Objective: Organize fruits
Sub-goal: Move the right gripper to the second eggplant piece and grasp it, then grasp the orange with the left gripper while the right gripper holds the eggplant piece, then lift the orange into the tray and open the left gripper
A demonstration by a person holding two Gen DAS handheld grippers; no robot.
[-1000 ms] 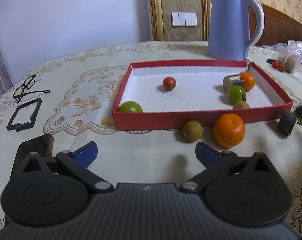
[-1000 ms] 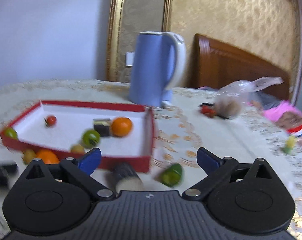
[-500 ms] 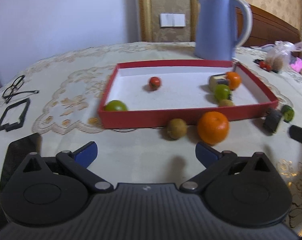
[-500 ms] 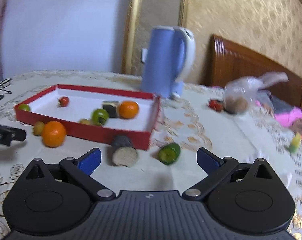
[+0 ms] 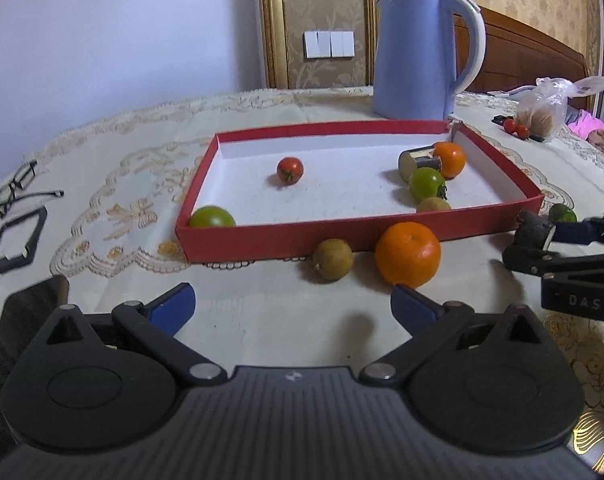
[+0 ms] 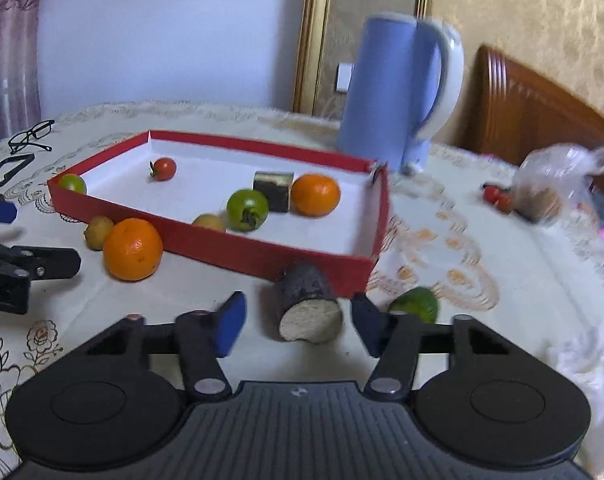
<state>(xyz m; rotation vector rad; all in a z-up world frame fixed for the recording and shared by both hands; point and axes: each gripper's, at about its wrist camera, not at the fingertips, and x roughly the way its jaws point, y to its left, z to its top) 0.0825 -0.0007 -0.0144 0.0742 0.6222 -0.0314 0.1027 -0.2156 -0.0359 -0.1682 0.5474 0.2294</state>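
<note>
Stub (image 6: 308, 306) of dark-skinned fruit lies on desk (image 6: 482, 332) against red tray (image 6: 237, 249), between our right gripper's (image 6: 297, 322) parted fingers, cut end facing us; left gripper (image 5: 291, 308) farther off, fingers also apart.

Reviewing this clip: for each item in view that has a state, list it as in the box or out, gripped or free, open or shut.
Left gripper: open, empty.
Right gripper: open, jaws either side of the dark cane piece, not closed on it.
Red box: lidless, holding several fruits.
Large orange: outside, before the front wall.
Kiwi: outside, beside the large orange.
Green fruit: outside, near the box corner.
Red tomato: inside.
Kettle: upright, lid shut.
</note>
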